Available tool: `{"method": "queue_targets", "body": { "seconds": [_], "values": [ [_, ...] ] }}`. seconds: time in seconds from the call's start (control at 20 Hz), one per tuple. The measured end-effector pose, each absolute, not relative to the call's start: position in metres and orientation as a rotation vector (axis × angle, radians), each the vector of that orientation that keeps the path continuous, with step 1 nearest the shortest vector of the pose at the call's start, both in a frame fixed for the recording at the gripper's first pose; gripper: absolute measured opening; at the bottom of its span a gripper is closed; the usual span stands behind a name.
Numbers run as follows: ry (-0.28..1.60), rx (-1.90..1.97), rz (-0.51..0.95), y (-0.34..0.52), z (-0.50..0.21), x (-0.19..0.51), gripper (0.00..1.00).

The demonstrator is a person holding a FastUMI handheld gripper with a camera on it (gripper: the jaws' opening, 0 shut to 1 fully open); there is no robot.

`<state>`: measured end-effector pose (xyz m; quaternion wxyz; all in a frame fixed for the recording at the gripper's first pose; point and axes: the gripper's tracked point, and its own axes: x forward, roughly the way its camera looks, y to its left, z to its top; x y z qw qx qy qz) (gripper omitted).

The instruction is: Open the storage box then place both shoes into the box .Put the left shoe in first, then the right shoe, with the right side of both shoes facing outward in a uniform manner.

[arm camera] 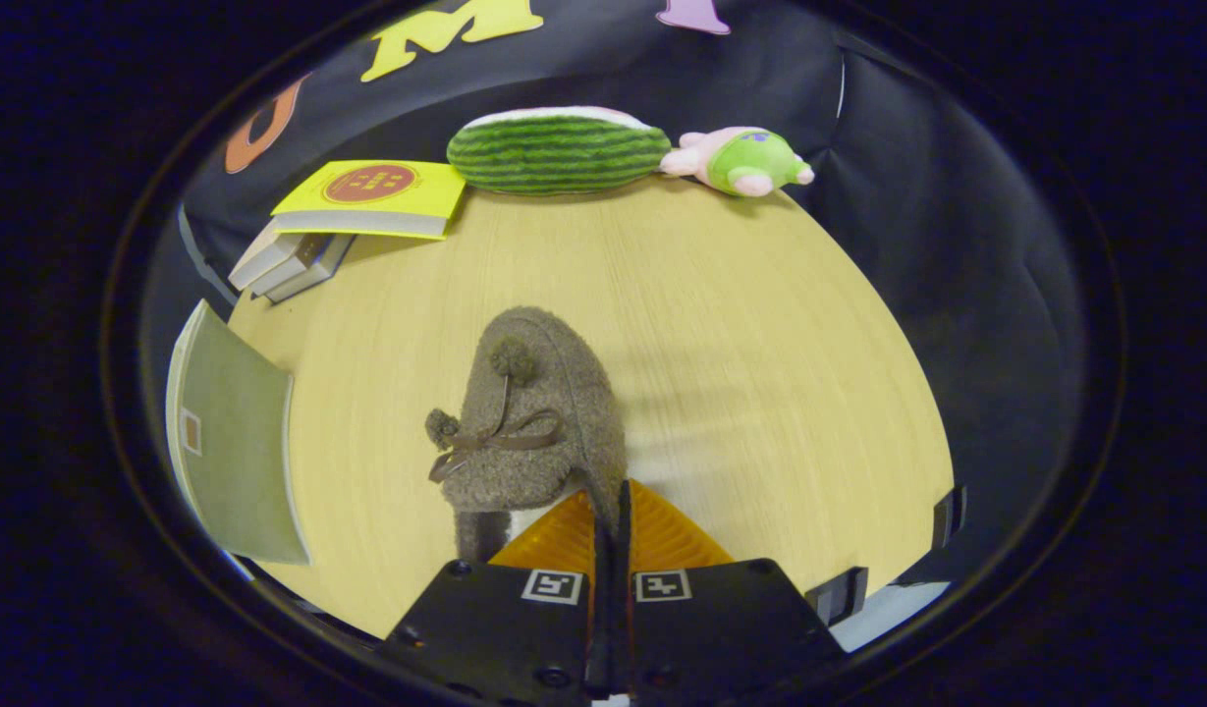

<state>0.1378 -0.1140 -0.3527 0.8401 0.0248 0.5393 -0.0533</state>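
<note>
A fuzzy grey-brown slipper (534,393) with a brown ribbon bow and two pompoms lies just ahead of my fingers, toe pointing away over the wooden table (760,334). My gripper (611,496) is shut on the slipper's right rim at the heel opening, the fingers (662,535) nearly together with the thin edge pinched between them. I cannot tell whether the sole touches the table. A flat green panel with a white edge (235,442), seemingly the storage box or its lid, stands to the left of the slipper. Its inside is hidden.
At the back left sits a stack of books (294,260) with a yellow book (372,196) on top. A watermelon plush (559,149) and a pink-and-green plush toy (745,160) lie along the table's far edge. Bare tabletop stretches to the right of the slipper.
</note>
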Motion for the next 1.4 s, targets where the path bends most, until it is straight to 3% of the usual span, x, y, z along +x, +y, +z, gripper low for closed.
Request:
{"method": "queue_targets", "body": {
  "seconds": [0.75, 1.2, 1.4],
  "values": [
    [0.924, 0.059, -0.019, -0.02, -0.213, 0.135, 0.06],
    [1.0, 0.242, 0.152, 0.111, -0.189, 0.103, 0.06],
    [0.991, 0.232, 0.138, 0.147, -0.188, 0.105, 0.06]
  ]
}}
